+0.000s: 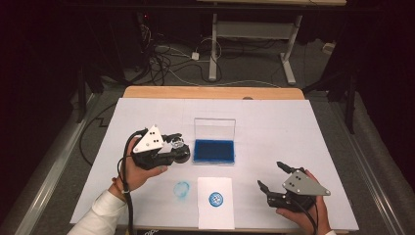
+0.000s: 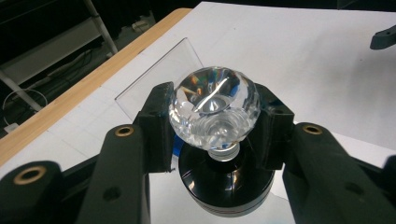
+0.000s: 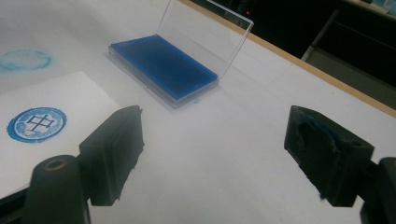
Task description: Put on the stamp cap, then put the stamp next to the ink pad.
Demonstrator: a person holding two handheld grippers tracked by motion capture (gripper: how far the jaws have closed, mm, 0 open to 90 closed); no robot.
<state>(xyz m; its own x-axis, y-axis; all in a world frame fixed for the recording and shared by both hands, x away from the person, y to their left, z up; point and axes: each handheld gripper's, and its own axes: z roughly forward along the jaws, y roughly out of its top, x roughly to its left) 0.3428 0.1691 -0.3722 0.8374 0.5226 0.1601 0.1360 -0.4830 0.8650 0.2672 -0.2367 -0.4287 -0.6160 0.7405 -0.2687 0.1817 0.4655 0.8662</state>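
Note:
My left gripper [image 1: 176,146] is shut on a stamp with a faceted crystal knob [image 2: 214,105] and a round black base [image 2: 226,186]; the pads clamp the knob from both sides. It hovers just left of the blue ink pad [image 1: 214,151], which lies in a clear case with its lid [image 1: 214,128] standing up. A white card [image 1: 215,215] near the front edge bears a round blue print [image 1: 216,199]. My right gripper [image 1: 269,174] rests open at the front right, with nothing between its jaws [image 3: 215,144]. One of its pads [image 3: 322,135] is smeared blue.
A faint blue smudge [image 1: 182,189] marks the white table cover [image 1: 293,127] left of the card. The wooden table edge [image 1: 210,92] runs along the back. Beyond it, on the floor, are cables and a desk frame [image 1: 254,44].

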